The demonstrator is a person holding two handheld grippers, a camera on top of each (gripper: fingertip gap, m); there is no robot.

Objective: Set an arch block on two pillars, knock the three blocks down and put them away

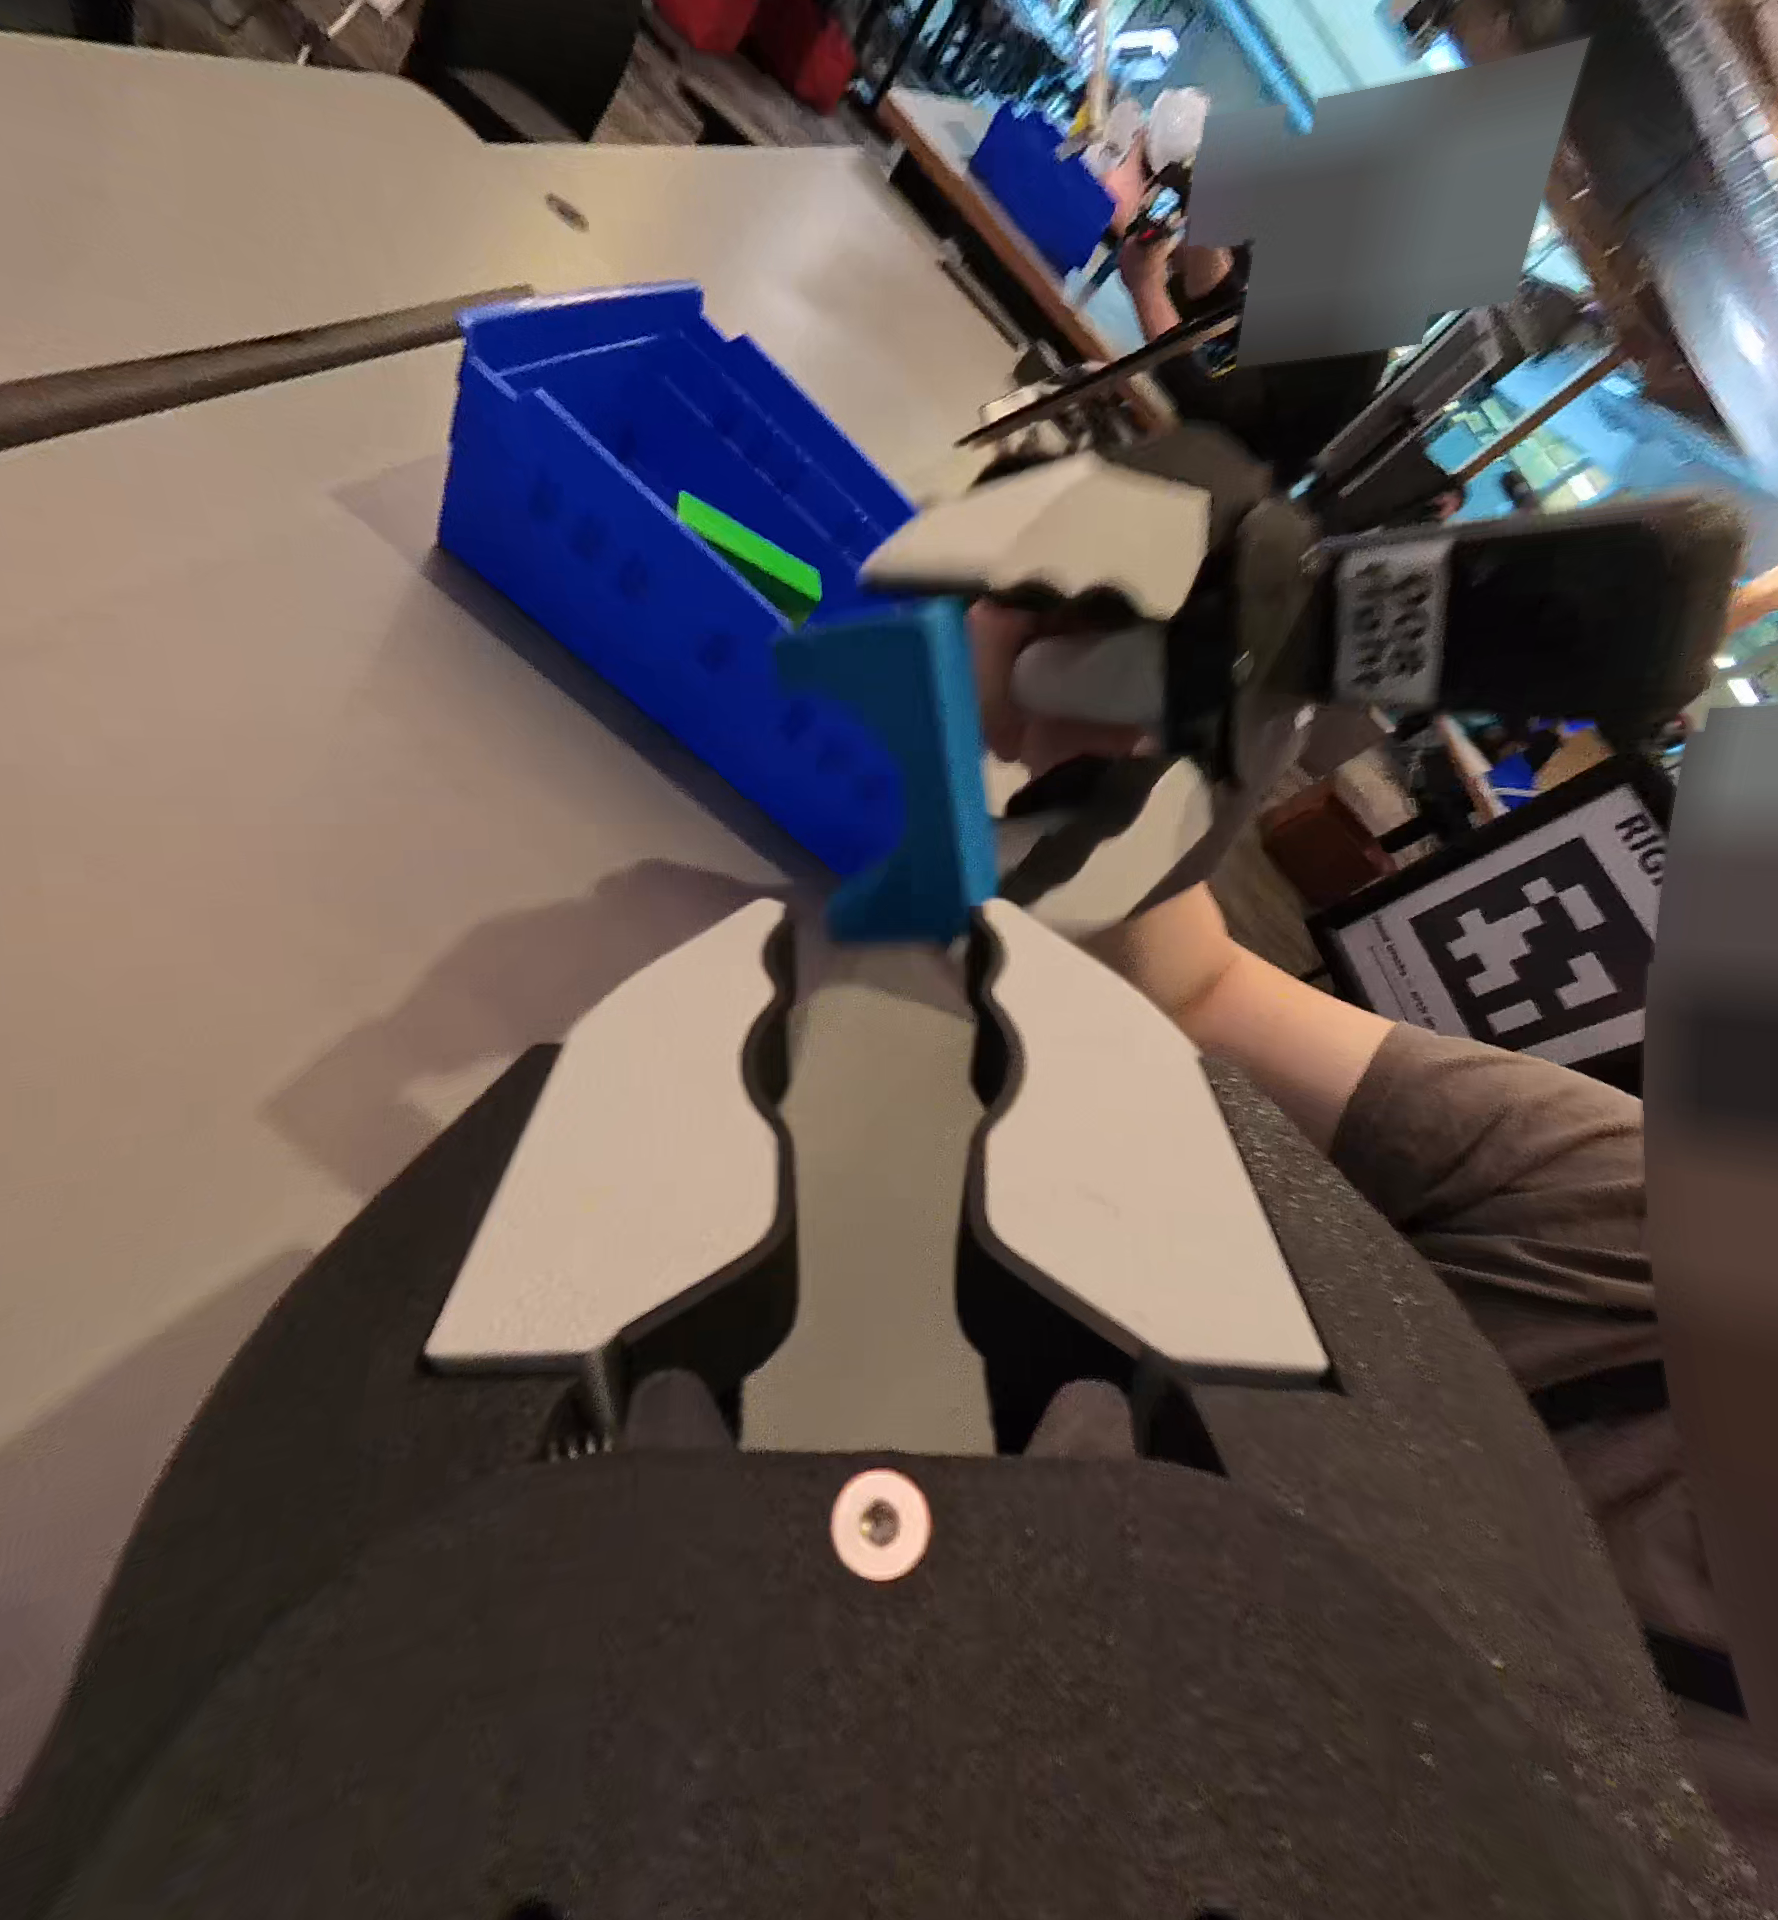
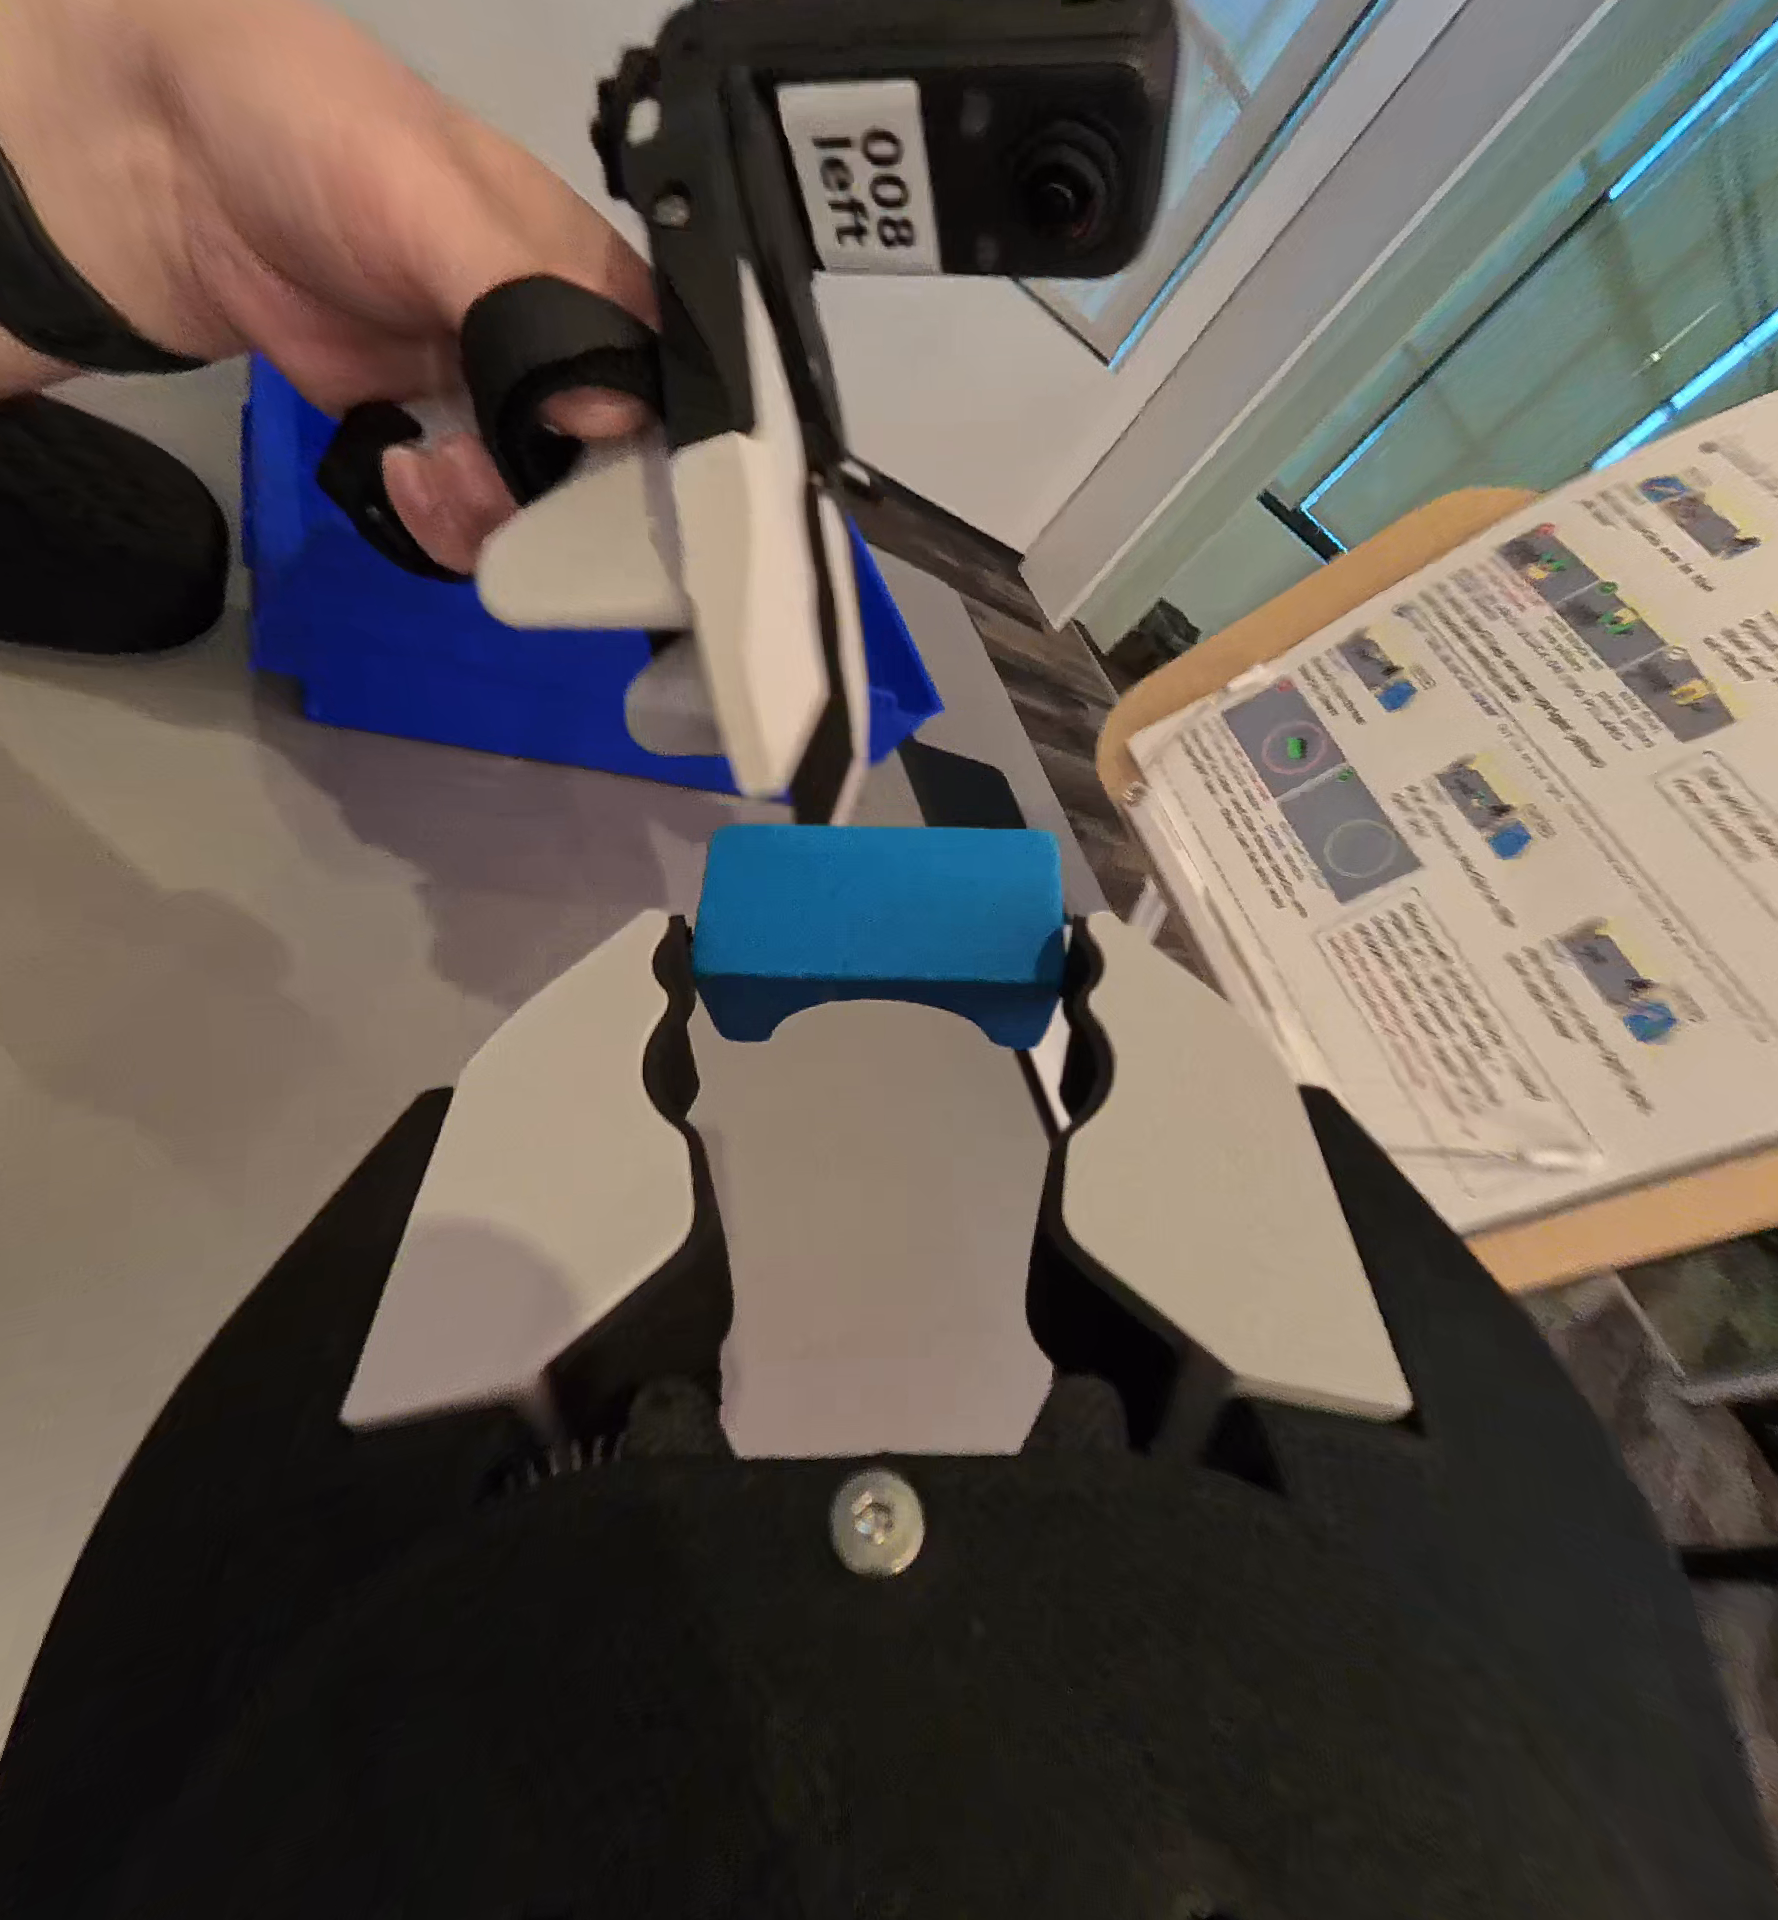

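My right gripper [image 2: 880, 971] is clamped on the blue arch block [image 2: 877, 925], one fingertip on each short end, the notch facing back toward my camera; the block is lifted clear of the grey table [image 2: 189, 1039]. From the left wrist view the same arch block [image 1: 900, 774] stands on end in the right gripper [image 1: 978, 727], which comes in from the right with a forearm and sleeve [image 1: 1487, 1174] behind it. My left gripper [image 1: 877, 925] has its fingers parted with nothing between them; its tips sit just under the block's lower end (touching or not, I cannot tell). In the right wrist view the left gripper [image 2: 802, 769] points down just beyond the block, a hand [image 2: 272, 208] on its handle. Past both lies the blue bin [image 1: 604, 540] on the table, a green block [image 1: 750, 556] leaning inside it; off to the right, on a wooden board, lies a printed instruction sheet [image 2: 1487, 790].
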